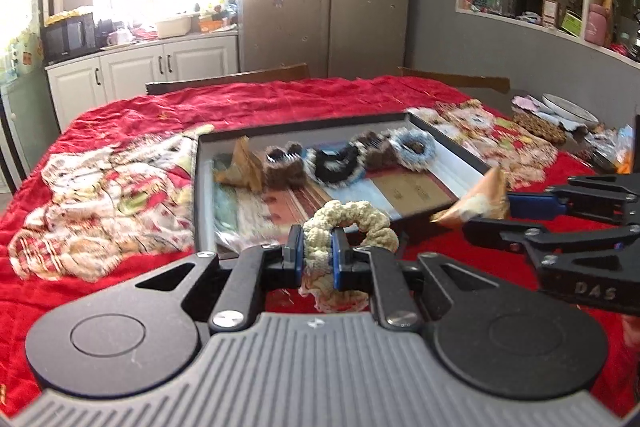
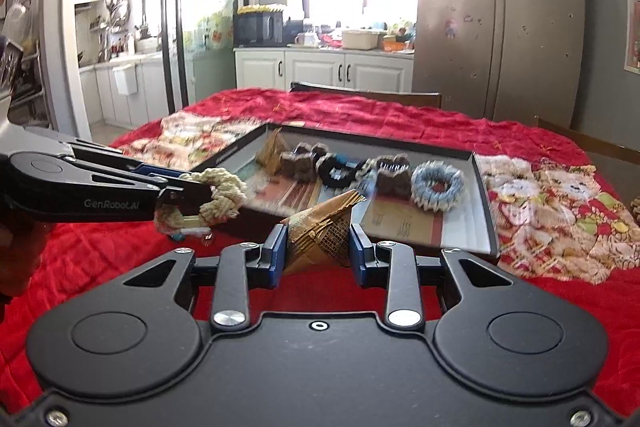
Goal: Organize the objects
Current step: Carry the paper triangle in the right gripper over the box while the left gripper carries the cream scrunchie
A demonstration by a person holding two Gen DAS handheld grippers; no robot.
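Note:
My left gripper [image 1: 316, 251] is shut on a cream scrunchie [image 1: 352, 223], held above the red tablecloth just in front of the shallow grey box [image 1: 304, 127]. My right gripper [image 2: 318, 255] is shut on a brown pyramid-shaped packet [image 2: 324, 231], also lifted near the box's front edge. The right gripper [image 1: 500, 209] with its packet [image 1: 480, 203] shows at the right of the left wrist view. The left gripper [image 2: 188, 203] and scrunchie [image 2: 220, 199] show at the left of the right wrist view. Inside the box lie another brown packet [image 1: 244, 167], two brown furry clips, a black scrunchie [image 1: 336, 167] and a blue-grey scrunchie [image 1: 414, 149].
A patterned cloth [image 1: 104, 195] covers part of the red tablecloth [image 1: 280, 99] on both sides of the box. A plate [image 1: 568, 109] and small items sit at the table's far right. Chair backs [image 1: 228, 79] stand behind the table, with a fridge and cabinets beyond.

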